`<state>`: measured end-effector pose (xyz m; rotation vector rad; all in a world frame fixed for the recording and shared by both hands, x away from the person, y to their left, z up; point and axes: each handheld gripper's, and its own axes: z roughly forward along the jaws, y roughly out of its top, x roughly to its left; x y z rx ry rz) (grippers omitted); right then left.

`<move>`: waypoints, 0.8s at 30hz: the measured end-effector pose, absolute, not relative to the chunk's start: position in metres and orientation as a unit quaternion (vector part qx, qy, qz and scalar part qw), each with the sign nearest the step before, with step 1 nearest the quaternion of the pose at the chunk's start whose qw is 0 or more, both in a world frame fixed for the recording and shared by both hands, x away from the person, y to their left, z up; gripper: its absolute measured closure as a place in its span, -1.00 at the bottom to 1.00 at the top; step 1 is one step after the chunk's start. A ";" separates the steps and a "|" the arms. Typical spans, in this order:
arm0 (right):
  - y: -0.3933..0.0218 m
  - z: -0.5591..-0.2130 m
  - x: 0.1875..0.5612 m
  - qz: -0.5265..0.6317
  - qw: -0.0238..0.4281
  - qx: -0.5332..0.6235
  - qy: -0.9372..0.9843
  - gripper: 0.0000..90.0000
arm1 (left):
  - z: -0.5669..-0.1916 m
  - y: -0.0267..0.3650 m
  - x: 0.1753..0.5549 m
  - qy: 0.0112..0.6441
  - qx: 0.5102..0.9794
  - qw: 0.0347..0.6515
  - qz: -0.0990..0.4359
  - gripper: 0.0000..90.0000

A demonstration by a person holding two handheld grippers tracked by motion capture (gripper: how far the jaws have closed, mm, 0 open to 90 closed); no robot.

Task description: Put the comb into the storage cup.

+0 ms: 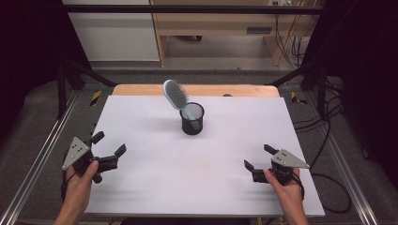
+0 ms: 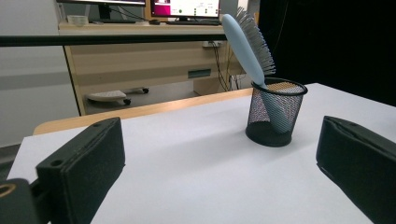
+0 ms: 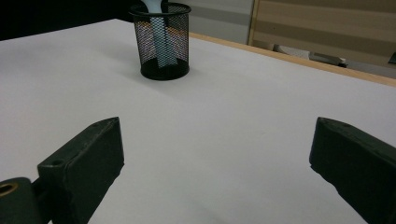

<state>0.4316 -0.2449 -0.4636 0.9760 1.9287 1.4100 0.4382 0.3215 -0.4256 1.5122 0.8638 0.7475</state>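
Resting both tongs, left point(image 1: 111, 146) and right point(image 1: 259, 156), agape near the table point(image 1: 141, 187) edge, I left the hairbrush point(image 1: 177, 96) propped handle-down in its mesh cup point(image 1: 192, 119).

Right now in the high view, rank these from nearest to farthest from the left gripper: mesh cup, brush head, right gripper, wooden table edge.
From the left gripper:
1. Mesh cup, mid-table, ahead and to its right.
2. Brush head, leaning out above the cup toward the far side; too close to the cup to rank firmly.
3. Wooden table edge, along the far side.
4. Right gripper, near the table's right front.
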 end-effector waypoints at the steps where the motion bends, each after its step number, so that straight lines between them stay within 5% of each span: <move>1: -0.245 -0.464 0.432 0.525 0.276 0.364 0.719 -0.92 | -0.427 0.321 0.438 0.370 0.649 0.583 0.320 -0.97; 24: -0.245 -0.463 0.432 0.525 0.277 0.363 0.718 -0.92 | -0.445 0.304 0.430 0.354 0.665 0.581 0.308 -0.97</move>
